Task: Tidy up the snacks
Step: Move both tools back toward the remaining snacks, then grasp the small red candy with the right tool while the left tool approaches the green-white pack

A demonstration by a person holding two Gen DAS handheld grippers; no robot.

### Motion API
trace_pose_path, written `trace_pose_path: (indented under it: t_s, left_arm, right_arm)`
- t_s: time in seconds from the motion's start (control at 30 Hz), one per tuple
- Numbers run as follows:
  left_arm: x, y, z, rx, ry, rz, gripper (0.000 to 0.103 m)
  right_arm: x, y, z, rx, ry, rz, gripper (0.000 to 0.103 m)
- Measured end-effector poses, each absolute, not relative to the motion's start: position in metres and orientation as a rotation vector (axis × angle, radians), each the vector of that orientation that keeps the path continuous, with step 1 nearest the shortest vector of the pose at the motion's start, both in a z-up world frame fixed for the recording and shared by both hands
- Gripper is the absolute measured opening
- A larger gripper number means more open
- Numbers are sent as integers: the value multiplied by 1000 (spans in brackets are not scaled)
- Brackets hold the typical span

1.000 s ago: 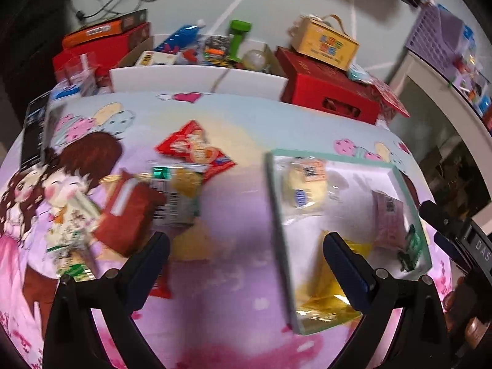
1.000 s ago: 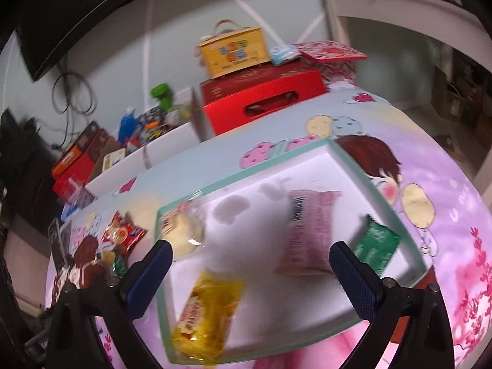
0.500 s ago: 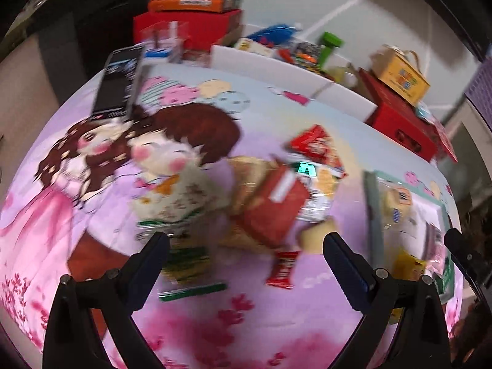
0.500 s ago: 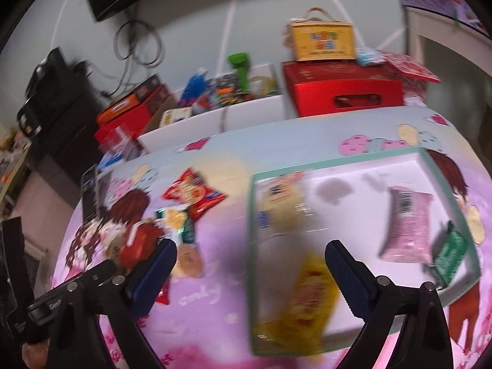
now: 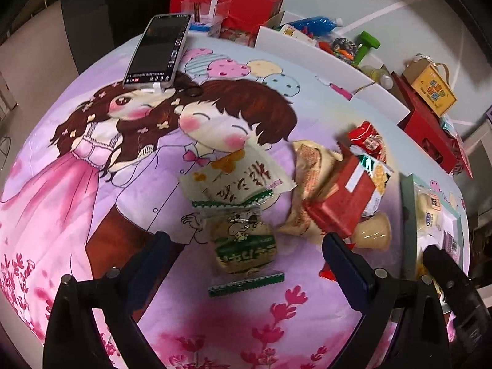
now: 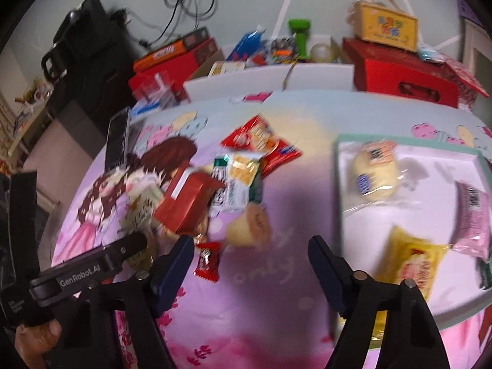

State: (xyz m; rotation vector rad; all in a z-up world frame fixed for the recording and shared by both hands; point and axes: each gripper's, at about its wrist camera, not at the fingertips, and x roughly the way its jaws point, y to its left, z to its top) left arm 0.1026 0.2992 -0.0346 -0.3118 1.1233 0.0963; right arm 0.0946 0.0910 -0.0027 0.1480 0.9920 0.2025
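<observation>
Blurring right view | tray point(image 6: 338, 184) cut off — both hand-held grippers point(image 5: 243, 246) point(image 6: 250, 255) spread wide, empty

Bare printed cloth on the tabletop point(image 6: 276, 279) fills the lower centre of the right view, open between the heaped snack packets point(image 6: 212, 190) at left and the green-rimmed white tray point(image 6: 338, 203) at right.

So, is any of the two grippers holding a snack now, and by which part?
Nothing is held. The left gripper and the right gripper are both open, with nothing clamped between their fingers.
</observation>
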Motion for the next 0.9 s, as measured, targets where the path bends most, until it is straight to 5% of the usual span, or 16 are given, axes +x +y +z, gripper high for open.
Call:
trace_pose_path:
  t_s: [0.5,0.83,0.9]
  left_arm:
    - [113,301,-61,-318,1198,103,97]
    - [115,300,-69,-293,1219,114,96]
    - [116,298,-69,-282,1221,118,82]
  right_arm:
    - [107,129,-50,59,1087,262,63]
    - [110,136,-58,45,1087,281,38]
    - [110,136,-58,44,1086,282,34]
